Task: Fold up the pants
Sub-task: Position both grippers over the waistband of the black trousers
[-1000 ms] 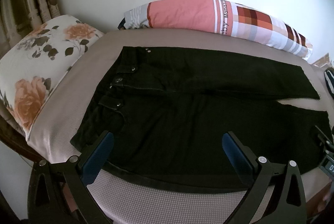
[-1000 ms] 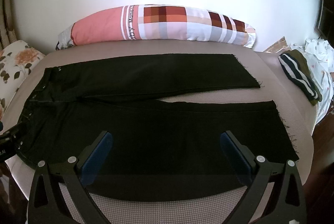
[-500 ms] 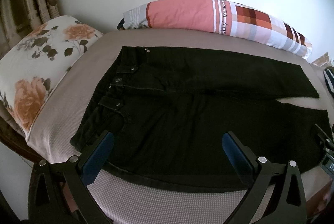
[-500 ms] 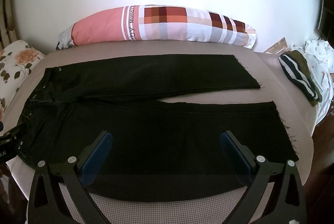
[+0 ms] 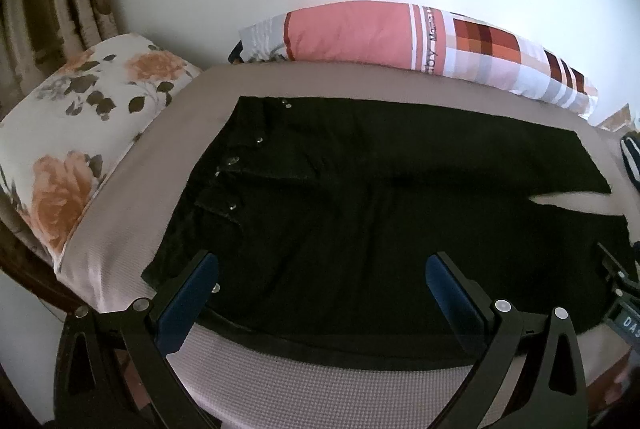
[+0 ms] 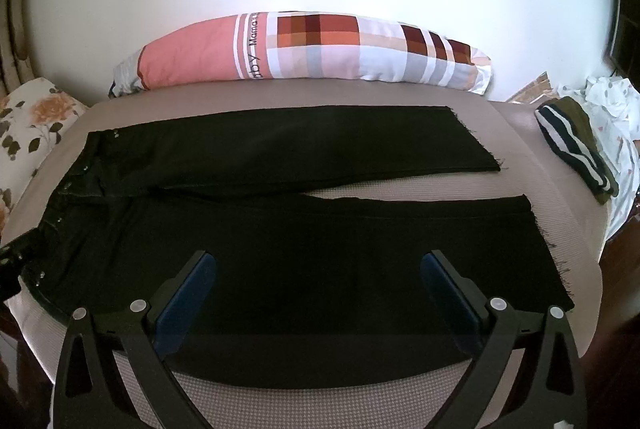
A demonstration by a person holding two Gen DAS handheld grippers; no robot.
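Observation:
Black pants [image 5: 360, 197] lie flat across a beige bed [image 5: 320, 385], waistband with metal buttons at the left, both legs stretching right. In the right wrist view the pants [image 6: 300, 249] show two legs with frayed hems, a narrow gap between them. My left gripper [image 5: 320, 269] hovers open above the near edge by the waist, nothing between its blue pads. My right gripper [image 6: 318, 267] is open above the near leg's lower edge, also holding nothing. The right gripper's body shows at the right edge of the left wrist view.
A pink and checkered pillow [image 6: 312, 49] lies along the wall behind the pants. A floral pillow [image 5: 76, 133] sits at the left end. A striped dark garment [image 6: 576, 149] and white cloth [image 6: 608, 101] lie at the right end.
Both grippers have hardly shifted; the views stay almost the same and the pants have not moved.

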